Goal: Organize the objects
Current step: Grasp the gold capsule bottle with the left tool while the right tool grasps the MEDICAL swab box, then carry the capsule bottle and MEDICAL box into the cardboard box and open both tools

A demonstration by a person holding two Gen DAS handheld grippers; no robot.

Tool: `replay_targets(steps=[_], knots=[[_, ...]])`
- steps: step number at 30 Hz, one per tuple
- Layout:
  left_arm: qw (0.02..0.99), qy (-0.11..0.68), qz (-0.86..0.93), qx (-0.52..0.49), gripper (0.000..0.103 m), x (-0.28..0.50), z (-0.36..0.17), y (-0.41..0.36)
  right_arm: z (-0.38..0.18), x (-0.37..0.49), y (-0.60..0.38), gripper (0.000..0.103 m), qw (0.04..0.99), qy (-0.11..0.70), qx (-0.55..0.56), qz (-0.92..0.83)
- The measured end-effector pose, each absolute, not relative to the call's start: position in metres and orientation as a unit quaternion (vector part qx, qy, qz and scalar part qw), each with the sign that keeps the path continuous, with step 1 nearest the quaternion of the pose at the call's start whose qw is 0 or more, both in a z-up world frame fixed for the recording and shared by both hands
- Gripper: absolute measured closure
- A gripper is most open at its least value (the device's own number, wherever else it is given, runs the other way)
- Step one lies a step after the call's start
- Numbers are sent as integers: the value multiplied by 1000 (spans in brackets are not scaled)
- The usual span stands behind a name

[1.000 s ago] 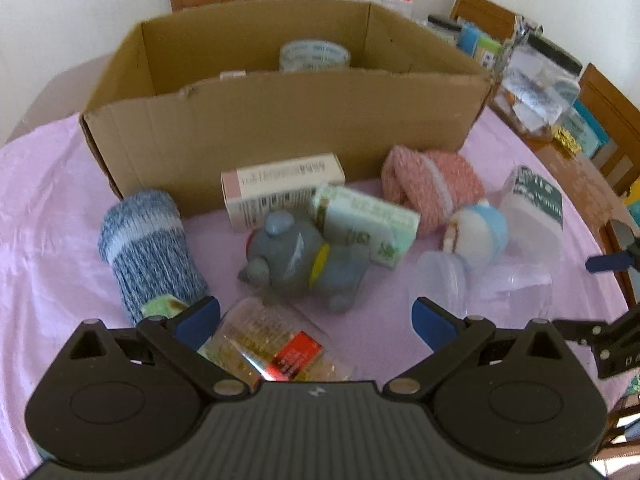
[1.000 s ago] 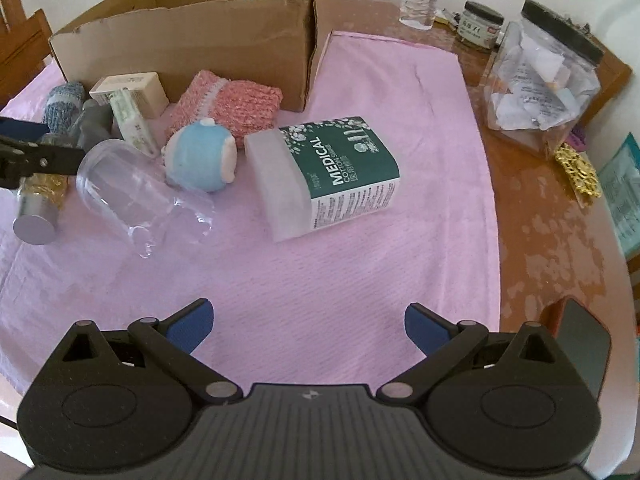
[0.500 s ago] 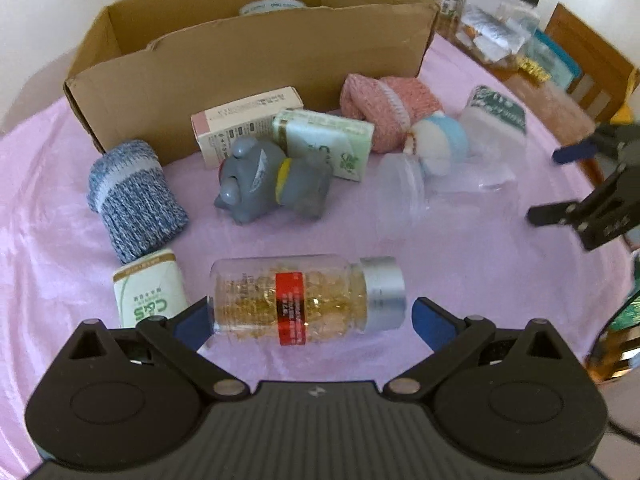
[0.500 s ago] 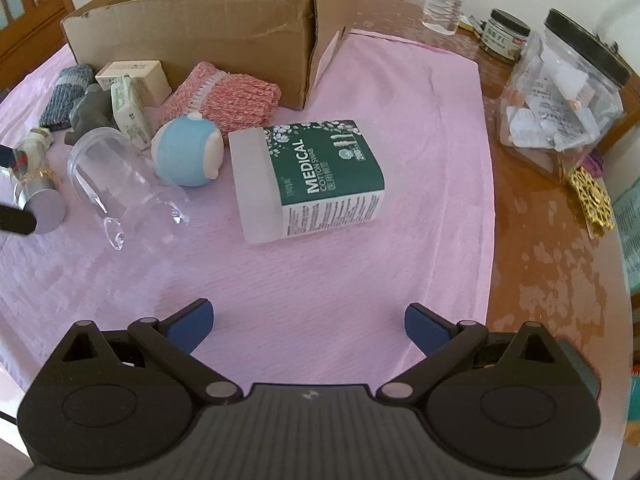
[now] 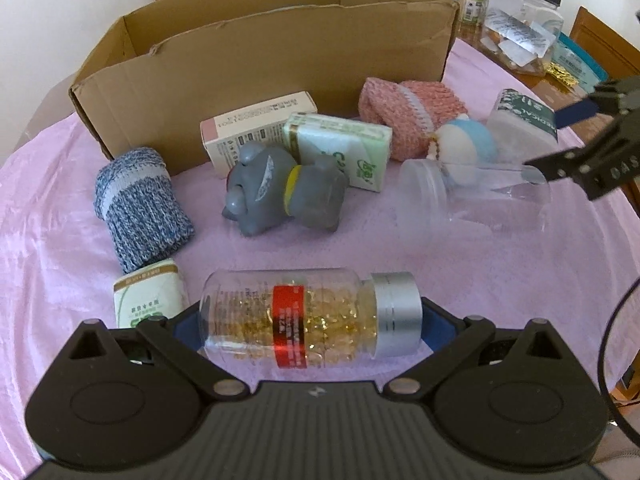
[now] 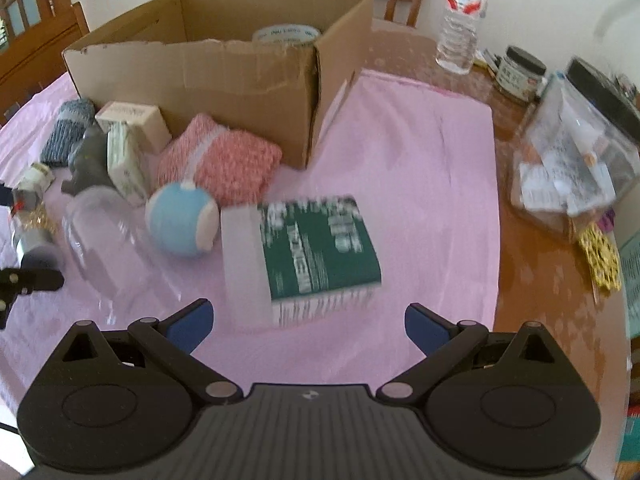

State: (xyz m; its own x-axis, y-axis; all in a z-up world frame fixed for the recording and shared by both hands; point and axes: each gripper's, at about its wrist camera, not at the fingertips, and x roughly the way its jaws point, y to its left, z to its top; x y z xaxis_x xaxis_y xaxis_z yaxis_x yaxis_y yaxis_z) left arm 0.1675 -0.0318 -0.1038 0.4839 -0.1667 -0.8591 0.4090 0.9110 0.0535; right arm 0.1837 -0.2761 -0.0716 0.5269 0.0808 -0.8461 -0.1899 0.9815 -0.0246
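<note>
Now left hand-held gripper (image 5: 310, 320) (wide apart) brackets capsule bottle (image 5: 308, 318), nearer than before.

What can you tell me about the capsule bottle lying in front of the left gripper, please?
The capsule bottle is clear plastic, filled with golden capsules, with a red label band around its middle and a silver cap on its right end. It lies on its side on the pink cloth, crosswise between the open fingers of the left gripper. Whether the pads touch it cannot be told. A small white and green packet sits just left of it.
</note>
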Motion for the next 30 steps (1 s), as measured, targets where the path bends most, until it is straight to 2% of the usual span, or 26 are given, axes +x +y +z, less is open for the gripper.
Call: replay_targets(steps=[10,15,22,30], knots=[[854,478,-170,116,10,172,-101,-30,-79,215,-264,0,862,489,-88,105],[853,480,-171,113,10,172,-100,-26,-79,219,-261,1,857,494,-95,116],[848,488,-174,111,10,173,-99,-24,-77,223,-261,12,851,502,-105,109],[843,492,-184,114,10,172,-88,-20,-68,224,-263,16,848,508,-98,116]])
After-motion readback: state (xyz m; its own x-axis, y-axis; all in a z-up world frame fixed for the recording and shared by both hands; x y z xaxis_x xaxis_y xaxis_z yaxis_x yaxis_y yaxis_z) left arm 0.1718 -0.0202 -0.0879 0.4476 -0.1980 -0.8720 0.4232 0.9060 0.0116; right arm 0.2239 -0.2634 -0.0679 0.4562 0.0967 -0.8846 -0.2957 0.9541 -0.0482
